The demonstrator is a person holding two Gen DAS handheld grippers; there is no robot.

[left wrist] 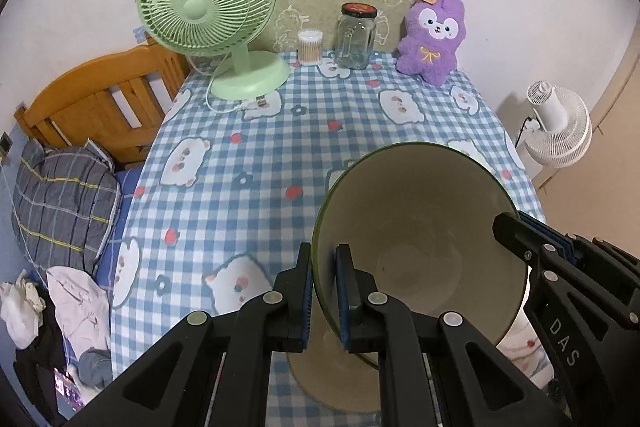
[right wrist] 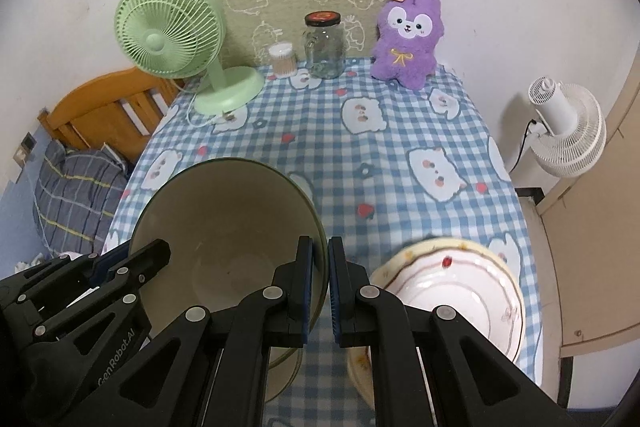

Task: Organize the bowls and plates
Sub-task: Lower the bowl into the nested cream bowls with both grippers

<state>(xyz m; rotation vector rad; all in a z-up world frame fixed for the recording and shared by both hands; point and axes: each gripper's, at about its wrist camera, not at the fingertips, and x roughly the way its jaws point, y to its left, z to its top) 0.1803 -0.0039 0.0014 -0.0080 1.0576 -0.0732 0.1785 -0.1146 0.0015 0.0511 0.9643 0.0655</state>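
Left wrist view: bowl rim clamped between both grippers' closed jaws

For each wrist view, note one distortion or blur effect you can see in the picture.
Left wrist view: the fisheye bows the table edges outward, and dark corners ring the picture. Right wrist view: the plate rim looks smeared, while the purple plush toy stays sharp.

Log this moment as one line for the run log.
left gripper: shut on bowl rim | right gripper: shut on opposite rim | plate: on table
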